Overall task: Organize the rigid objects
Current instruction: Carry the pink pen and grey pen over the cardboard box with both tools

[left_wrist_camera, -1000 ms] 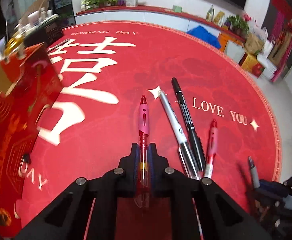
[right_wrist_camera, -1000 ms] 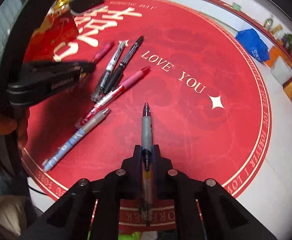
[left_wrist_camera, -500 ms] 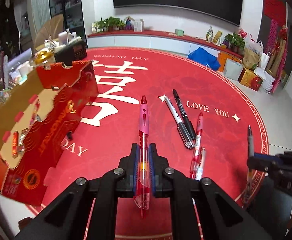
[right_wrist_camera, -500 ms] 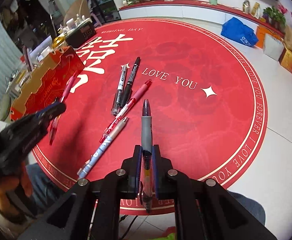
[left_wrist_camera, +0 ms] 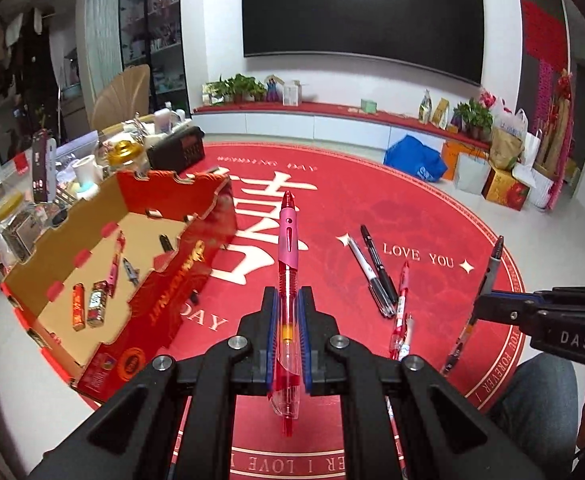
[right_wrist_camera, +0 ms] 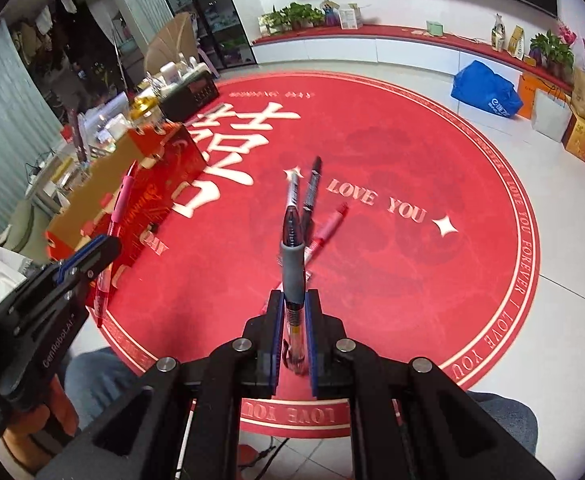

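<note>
Your left gripper [left_wrist_camera: 288,312]: clenched on a pink pen [left_wrist_camera: 287,264], red cardboard box [left_wrist_camera: 180,276] to its left. Your right gripper [right_wrist_camera: 294,312]: clenched on a grey-grip pen [right_wrist_camera: 293,264], loose pens [right_wrist_camera: 312,200] on the table [right_wrist_camera: 412,280] just ahead.

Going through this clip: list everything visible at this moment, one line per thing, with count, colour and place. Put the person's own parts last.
pink pen: one, pink and clear red, clamped in the left gripper.
grey pen: one, grey grip and clear barrel, clamped in the right gripper.
markers: two, one white-barrelled, one black, lying side by side on the mat.
red pen: one, on the mat beside the markers.
patterned pen: one, pale, on the mat below the red pen.
box: one, red outside, tan inside, open, at the mat's left; small items lie inside.
round mat: one, red with white lettering.
left gripper: black, blue pads, shut.
right gripper: black, blue pads, shut.
</note>
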